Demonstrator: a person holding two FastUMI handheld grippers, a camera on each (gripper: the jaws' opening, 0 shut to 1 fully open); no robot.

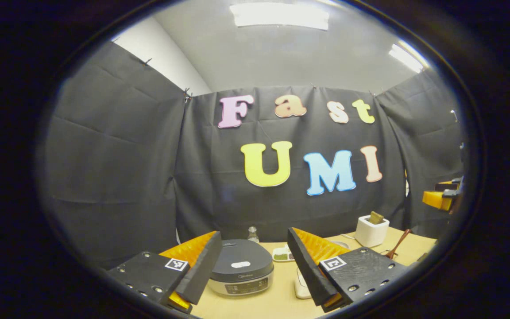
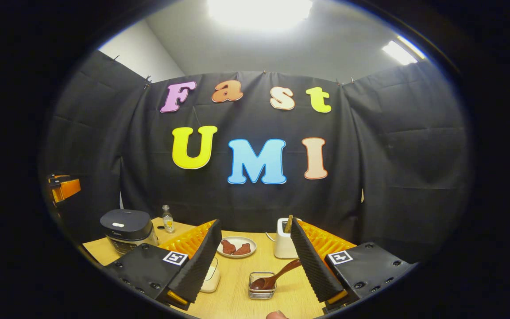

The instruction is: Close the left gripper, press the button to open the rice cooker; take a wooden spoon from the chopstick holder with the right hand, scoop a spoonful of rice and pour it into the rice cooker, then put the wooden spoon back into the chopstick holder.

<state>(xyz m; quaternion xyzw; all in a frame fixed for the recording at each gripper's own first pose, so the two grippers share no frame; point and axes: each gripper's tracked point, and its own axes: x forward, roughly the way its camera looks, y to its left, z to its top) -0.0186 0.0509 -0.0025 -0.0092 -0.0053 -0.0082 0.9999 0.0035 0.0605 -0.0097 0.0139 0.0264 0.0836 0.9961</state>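
The rice cooker (image 1: 240, 268) sits at the near left part of the table (image 1: 277, 301) with its lid down, so the button press isn't done yet. It's right between your left gripper's (image 1: 253, 266) fingers in the left gripper view, which makes sense: you're lined up to come down on the lid. But the fingers are spread wide apart, and the task wants them closed first, so I'd clench before going in.

The wooden spoon (image 2: 277, 277) is leaning with its bowl down in a small wire basket (image 2: 261, 285), handle angled up to the right. That must be the chopstick holder, though I can't say for sure, since there's also a white holder (image 2: 284, 243) further back with something wooden poking out of it. Your right gripper (image 2: 255, 261) is also released, holding nothing, hovering above the table with the spoon framed between its fingers, so it looks staged for the grab.

Both grippers sit level, pointing toward the back wall, well above the tabletop. There's a plate (image 2: 236, 247) with reddish-brown pieces and a little bottle (image 2: 167, 219) by the cooker.
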